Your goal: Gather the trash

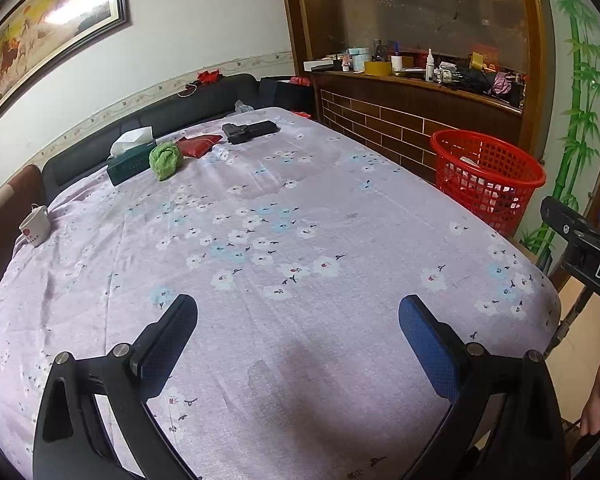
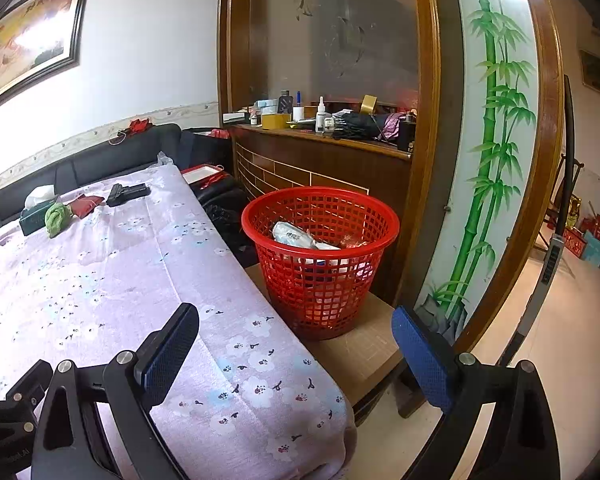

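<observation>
Trash [image 2: 304, 236] lay in the red basket [image 2: 284, 200] beside the desk [image 1: 260, 208]; left gripper [image 1: 298, 320] and right gripper [image 2: 296, 332] gaped apart, empty.

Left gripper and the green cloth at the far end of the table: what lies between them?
Nothing: in the left wrist view only bare floral tablecloth stretches from the open left gripper to the green cloth.

Your left gripper [image 1: 298, 320] hangs level with its fingers [image 1: 426, 346] spread wide and nothing between them. Your right gripper [image 2: 296, 332] matches it, fingers [image 2: 422, 356] parted and empty. Part of your hand [image 1: 598, 396] shows at the left view's right edge.
</observation>
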{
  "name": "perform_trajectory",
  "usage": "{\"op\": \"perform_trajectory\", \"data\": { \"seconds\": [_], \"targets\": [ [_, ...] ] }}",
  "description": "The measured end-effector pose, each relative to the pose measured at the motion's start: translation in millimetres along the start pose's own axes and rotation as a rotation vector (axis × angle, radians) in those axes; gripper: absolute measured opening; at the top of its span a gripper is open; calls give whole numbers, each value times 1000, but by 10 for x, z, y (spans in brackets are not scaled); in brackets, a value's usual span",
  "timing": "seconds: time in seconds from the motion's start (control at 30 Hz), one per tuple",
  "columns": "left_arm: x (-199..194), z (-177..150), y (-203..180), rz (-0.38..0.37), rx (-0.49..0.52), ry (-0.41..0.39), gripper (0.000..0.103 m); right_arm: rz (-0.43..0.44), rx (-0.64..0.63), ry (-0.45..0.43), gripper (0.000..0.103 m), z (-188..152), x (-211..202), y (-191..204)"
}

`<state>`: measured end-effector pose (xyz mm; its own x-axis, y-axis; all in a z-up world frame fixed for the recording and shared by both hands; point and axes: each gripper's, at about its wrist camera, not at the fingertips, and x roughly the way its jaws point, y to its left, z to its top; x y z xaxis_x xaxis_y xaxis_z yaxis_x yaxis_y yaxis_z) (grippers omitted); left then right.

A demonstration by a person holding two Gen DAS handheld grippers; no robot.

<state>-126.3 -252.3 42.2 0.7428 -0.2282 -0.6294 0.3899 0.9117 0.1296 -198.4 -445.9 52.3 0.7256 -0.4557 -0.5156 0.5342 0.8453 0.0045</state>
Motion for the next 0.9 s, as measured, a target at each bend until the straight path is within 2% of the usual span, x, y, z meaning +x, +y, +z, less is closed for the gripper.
{"op": "perform_trajectory", "data": {
  "seconds": [0.9],
  "targets": [
    [15, -17, 22, -1, -8, 4, 100, 6, -10, 6, 99, -2, 8, 45]
  ]
}}
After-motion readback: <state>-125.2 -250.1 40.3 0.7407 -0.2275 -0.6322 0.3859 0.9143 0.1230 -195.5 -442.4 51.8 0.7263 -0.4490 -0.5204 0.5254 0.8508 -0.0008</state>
